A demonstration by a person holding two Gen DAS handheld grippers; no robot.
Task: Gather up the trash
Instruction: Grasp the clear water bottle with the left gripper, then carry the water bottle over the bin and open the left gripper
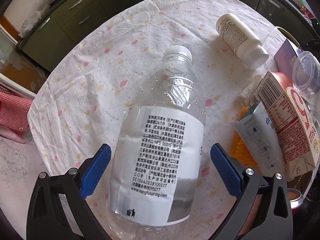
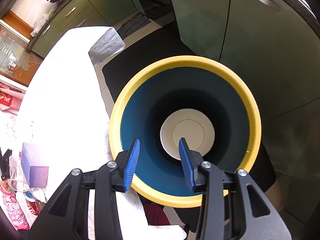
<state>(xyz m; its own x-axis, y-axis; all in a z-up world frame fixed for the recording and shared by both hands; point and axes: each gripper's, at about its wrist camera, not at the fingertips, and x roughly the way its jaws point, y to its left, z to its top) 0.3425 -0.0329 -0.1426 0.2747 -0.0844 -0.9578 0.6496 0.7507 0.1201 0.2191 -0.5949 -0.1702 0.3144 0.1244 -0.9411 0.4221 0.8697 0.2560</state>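
Left claw (image 1: 161,172): two black arms of moulded plastic with triangular cut-outs, pinned by round silver screws at the joints. Tipped with blue pads (image 1: 96,172), textured in a fine diamond grid, on black angular carriers. Right claw (image 2: 160,162): same black linkage, same triangular cut-outs in broad matte arms, four silver screw heads across the joints. Blue pads (image 2: 132,164) here seen edge-on, ribbed along the inner face like fine teeth, clipped into black blocks. No cables or printed markings visible on either claw.
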